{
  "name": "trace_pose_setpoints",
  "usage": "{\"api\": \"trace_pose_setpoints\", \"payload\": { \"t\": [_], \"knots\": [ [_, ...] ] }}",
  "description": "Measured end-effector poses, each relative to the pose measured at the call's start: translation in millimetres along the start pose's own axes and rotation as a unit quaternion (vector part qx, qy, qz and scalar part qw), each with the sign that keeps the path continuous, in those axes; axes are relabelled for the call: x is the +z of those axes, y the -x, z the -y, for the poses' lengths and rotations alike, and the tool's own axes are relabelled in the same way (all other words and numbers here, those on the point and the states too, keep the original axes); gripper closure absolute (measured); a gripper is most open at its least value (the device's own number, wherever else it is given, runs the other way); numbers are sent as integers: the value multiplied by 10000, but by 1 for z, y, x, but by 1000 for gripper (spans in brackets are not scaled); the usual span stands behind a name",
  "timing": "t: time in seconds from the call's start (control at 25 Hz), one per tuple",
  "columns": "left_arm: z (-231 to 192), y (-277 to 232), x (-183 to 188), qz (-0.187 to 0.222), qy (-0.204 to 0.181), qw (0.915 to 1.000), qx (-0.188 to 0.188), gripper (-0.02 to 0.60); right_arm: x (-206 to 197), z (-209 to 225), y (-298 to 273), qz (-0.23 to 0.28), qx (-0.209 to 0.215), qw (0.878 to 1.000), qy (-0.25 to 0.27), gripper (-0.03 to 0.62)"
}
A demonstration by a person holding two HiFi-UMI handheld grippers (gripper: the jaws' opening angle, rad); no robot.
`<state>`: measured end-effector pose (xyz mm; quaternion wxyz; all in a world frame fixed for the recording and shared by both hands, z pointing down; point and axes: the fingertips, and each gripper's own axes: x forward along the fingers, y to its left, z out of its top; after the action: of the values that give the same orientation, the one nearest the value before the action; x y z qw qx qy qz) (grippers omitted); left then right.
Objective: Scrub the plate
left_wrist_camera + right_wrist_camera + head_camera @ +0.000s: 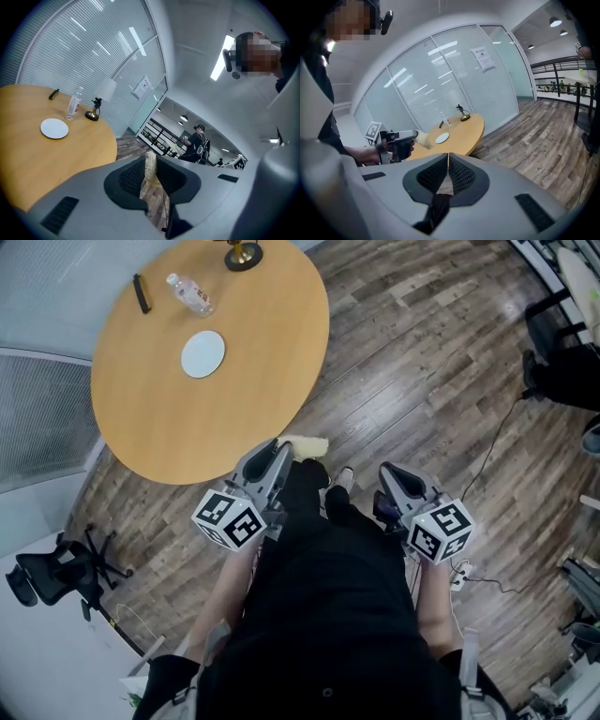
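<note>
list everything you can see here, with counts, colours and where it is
table: 1, tan wood, round, upper left
plate: 1, white, mid-table
bottle: 1, clear, beyond the plate
slim object: 1, black, left of the bottle
lamp: 1, white shade, table's far edge
office chair: 1, black, on the floor, lower left
scrubber: 1, pale yellow, in the left claw
left claw: 1, grey, shut on the scrubber
right claw: 1, grey, shut, empty
</note>
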<state>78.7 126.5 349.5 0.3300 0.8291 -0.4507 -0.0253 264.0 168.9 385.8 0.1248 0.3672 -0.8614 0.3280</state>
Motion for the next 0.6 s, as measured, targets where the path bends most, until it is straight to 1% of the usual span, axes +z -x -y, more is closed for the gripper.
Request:
{"api": "trace_pose_setpoints", "payload": {
  "t": [0.16,0.32,0.6],
  "knots": [
    [-41,-7,38,235,67,9995,194,503,23,9,-29,-88,-67,9999,35,574],
    [-90,-20,66,380,159,9987,317,503,51,12,-68,-161,-135,9997,102,574],
    [-163,-33,114,455,-52,9981,416,503,109,-9,-146,-222,-83,9992,336,574]
  ]
}}
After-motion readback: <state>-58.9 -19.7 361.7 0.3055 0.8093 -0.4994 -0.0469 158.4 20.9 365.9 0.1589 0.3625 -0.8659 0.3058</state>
